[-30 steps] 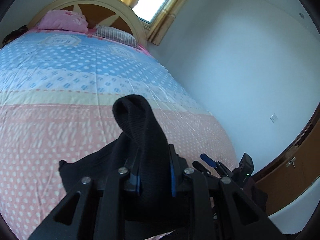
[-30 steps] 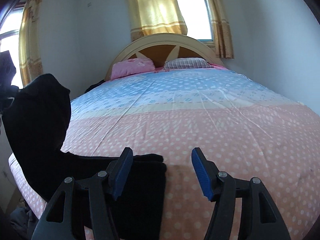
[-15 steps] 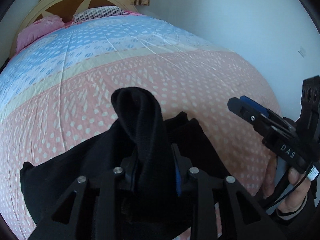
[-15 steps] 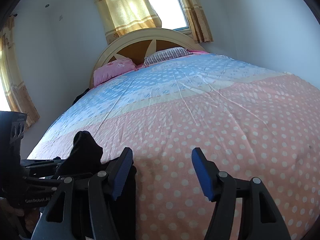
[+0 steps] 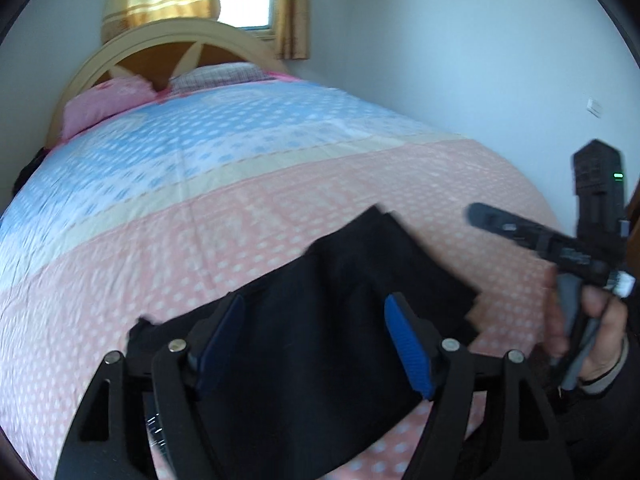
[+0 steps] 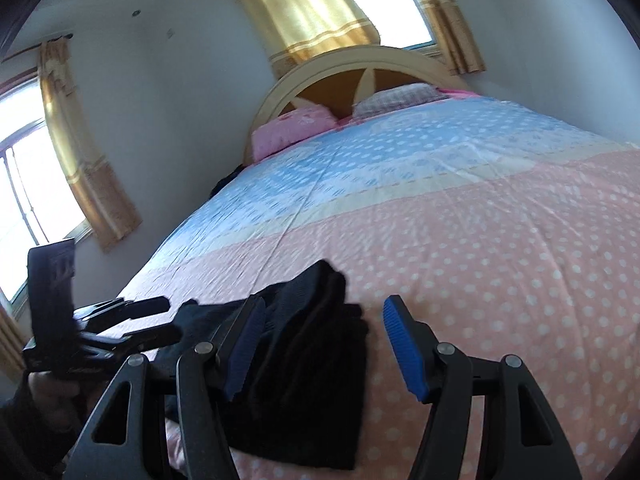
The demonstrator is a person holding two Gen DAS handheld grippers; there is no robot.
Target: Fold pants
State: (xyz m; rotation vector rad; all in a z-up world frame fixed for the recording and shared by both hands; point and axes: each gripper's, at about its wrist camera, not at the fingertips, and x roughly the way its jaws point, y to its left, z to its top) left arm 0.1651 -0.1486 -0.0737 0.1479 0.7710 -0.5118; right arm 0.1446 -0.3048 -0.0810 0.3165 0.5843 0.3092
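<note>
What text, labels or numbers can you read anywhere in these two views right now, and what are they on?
None can be read.
Right gripper: pale marks on its side bar, seen from the left wrist, too blurred to read.
Left gripper: faint marks on its body, seen from the right wrist, also blurred.
Black pants, bedspread and pillows: no text, only dots and a check pattern.

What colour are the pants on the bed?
Black pants, clearest in the left wrist view.
</note>
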